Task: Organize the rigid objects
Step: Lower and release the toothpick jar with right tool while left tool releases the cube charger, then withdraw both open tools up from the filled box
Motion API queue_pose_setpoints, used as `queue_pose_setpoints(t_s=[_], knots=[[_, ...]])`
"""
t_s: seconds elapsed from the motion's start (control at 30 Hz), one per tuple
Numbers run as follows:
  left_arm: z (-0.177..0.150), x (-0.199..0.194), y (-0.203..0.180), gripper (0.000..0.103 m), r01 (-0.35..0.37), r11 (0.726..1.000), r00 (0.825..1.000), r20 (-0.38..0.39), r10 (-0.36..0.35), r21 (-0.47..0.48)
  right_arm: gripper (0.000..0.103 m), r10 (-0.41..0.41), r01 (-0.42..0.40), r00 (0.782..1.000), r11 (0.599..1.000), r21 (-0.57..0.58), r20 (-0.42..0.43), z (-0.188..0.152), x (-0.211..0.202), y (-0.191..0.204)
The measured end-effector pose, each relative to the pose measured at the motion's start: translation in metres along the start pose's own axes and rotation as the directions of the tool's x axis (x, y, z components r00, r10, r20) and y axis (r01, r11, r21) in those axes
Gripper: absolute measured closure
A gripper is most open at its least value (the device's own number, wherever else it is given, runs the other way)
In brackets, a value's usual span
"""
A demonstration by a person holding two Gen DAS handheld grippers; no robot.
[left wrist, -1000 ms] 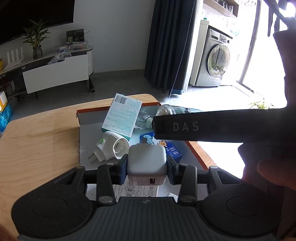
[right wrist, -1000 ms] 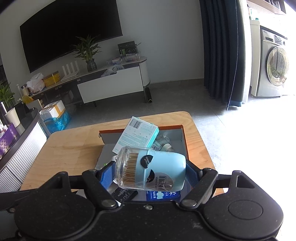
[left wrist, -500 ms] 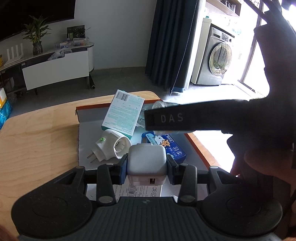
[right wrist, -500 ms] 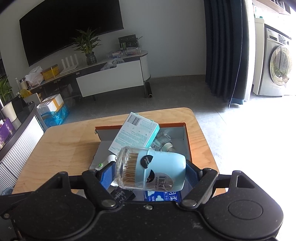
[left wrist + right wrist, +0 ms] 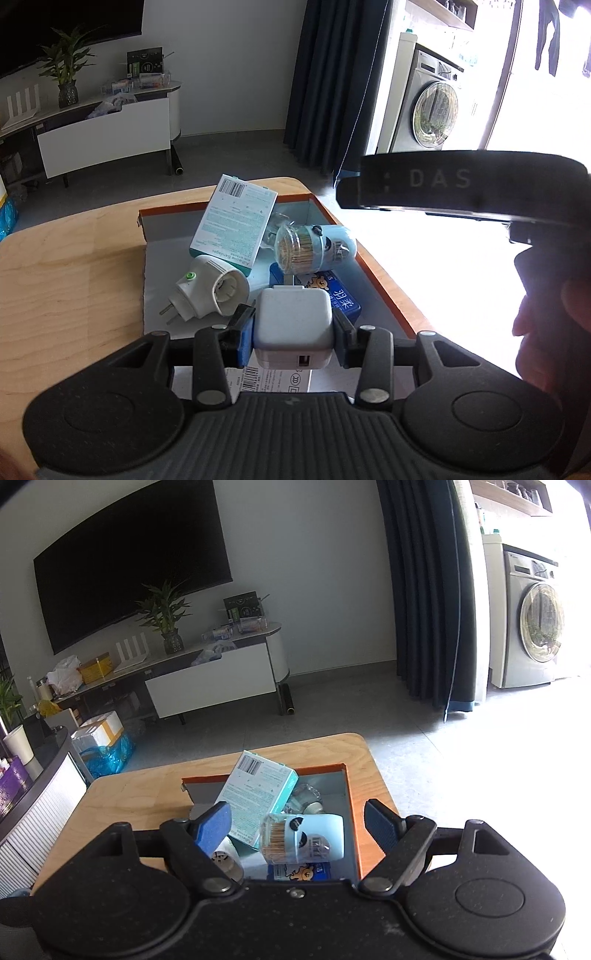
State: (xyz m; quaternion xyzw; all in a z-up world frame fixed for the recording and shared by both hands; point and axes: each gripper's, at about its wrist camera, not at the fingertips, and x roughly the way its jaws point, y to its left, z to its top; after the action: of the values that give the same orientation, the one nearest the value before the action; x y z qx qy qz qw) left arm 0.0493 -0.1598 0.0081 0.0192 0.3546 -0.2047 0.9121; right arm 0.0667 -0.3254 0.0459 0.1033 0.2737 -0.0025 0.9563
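Two grippers at work over one orange-rimmed box (image 5: 317, 202) on the wooden bench (image 5: 70, 266). Left gripper (image 5: 294, 330) is clamped on a white USB charger cube (image 5: 293, 323), held above the near end of the box, port facing us. Right gripper (image 5: 297, 825) stands wide with nothing between its blue pads (image 5: 216, 825); the toothpick jar (image 5: 303, 836) with the pale blue sleeve lies on its side in the box, below and apart from those pads.

Inside the box: jar rests on a blue tissue pack (image 5: 341, 299) at the box's right wall; teal bandage carton (image 5: 234, 225) leans toward the far wall; white plug adapter (image 5: 207, 291) lies left of the jar.

We judge the step in hand to be placing the charger. The only bare floor we see is along the box's left side, beyond the plug adapter. We would lower the cube there flat, clear of the adapter's prongs, and release only once it rests. Risk: the jar is round and perched, so a nudge could roll it. We would keep the right gripper clear of the box.
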Motion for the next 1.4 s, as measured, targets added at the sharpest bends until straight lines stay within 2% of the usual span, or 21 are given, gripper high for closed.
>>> queue_pose_setpoints(t_s=[0.37,0.4,0.57,0.9,0.93,1.07,1.13,1.23,1.4], knots=[[0.001,0.007,-0.008,0.06,0.032,0.999,0.999,-0.003,-0.032,-0.01,0.009,-0.029,0.029,0.999,1.0,-0.002,0.031,-0.009,-0.039,-0.004],[0.001,0.006,-0.008,0.057,0.031,0.999,1.0,-0.003,-0.031,-0.013,0.009,-0.027,0.027,0.999,1.0,0.0,0.031,-0.01,-0.041,-0.005],[0.001,-0.003,-0.009,0.056,-0.002,1.0,1.0,0.004,0.002,-0.02,0.009,-0.025,0.025,0.999,1.0,0.001,0.037,-0.015,-0.052,-0.004],[-0.003,-0.04,-0.006,0.031,-0.098,0.994,0.994,0.038,0.099,-0.039,0.008,-0.024,0.025,0.999,1.0,-0.016,0.046,-0.027,-0.078,0.004],[-0.005,-0.044,-0.005,0.026,-0.108,0.993,0.993,0.042,0.11,-0.049,0.008,-0.028,0.029,0.999,0.999,-0.017,0.044,-0.029,-0.081,0.004],[-0.013,-0.054,-0.002,0.015,-0.151,0.986,0.987,0.036,0.154,-0.068,0.007,-0.026,0.027,0.999,0.999,-0.024,0.035,-0.039,-0.089,0.006],[-0.017,-0.058,-0.003,0.005,-0.184,0.981,0.982,0.028,0.186,-0.068,0.006,-0.031,0.031,0.999,0.999,-0.029,0.032,-0.045,-0.091,0.007],[-0.023,-0.062,-0.002,0.0,-0.212,0.974,0.977,0.021,0.214,-0.077,0.006,-0.024,0.024,0.999,1.0,-0.018,0.022,-0.053,-0.096,0.004],[-0.035,-0.065,0.0,0.0,-0.241,0.965,0.97,0.003,0.243,-0.099,0.005,-0.03,0.03,0.999,0.999,-0.044,0.012,-0.064,-0.104,0.005]])
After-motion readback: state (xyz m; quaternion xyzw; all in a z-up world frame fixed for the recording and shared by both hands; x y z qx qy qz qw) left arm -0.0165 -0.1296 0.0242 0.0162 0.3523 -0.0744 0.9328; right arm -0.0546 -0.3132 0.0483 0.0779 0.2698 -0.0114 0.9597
